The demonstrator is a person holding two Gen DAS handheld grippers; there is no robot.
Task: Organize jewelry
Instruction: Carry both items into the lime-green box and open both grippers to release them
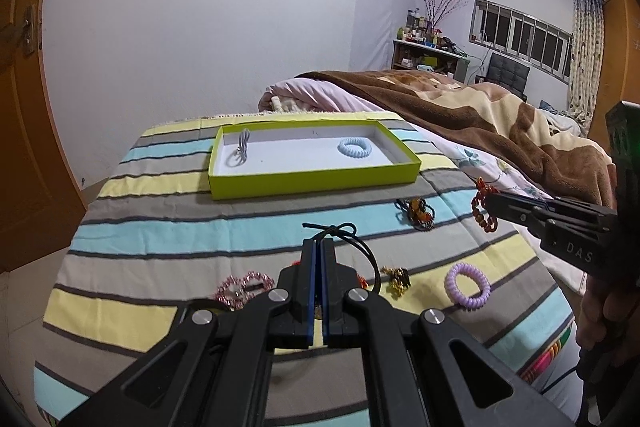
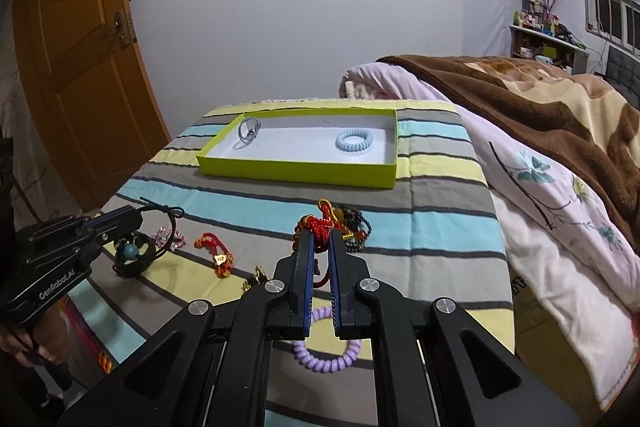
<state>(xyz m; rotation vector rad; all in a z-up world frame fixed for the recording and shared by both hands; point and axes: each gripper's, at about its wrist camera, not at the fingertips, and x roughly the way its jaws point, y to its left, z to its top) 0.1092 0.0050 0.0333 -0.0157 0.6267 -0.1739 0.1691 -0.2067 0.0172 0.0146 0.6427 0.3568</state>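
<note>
Claws both gripping — left claw (image 1: 319, 241) black cord (image 1: 362, 247), right claw (image 2: 320, 233) red bracelet (image 2: 316, 225).

A striped cloth (image 2: 440, 227) carries a green box (image 2: 296, 175), a purple coil tie (image 1: 467, 285) and scattered bracelets.

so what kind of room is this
Most likely a bedroom in a home. A bed with a brown blanket runs along the right, a cluttered shelf stands under the window, and a wooden door is at left.

Both wrist views look obliquely down, sharing the striped cloth (image 1: 168, 239) and green tray (image 2: 296, 173).
</note>
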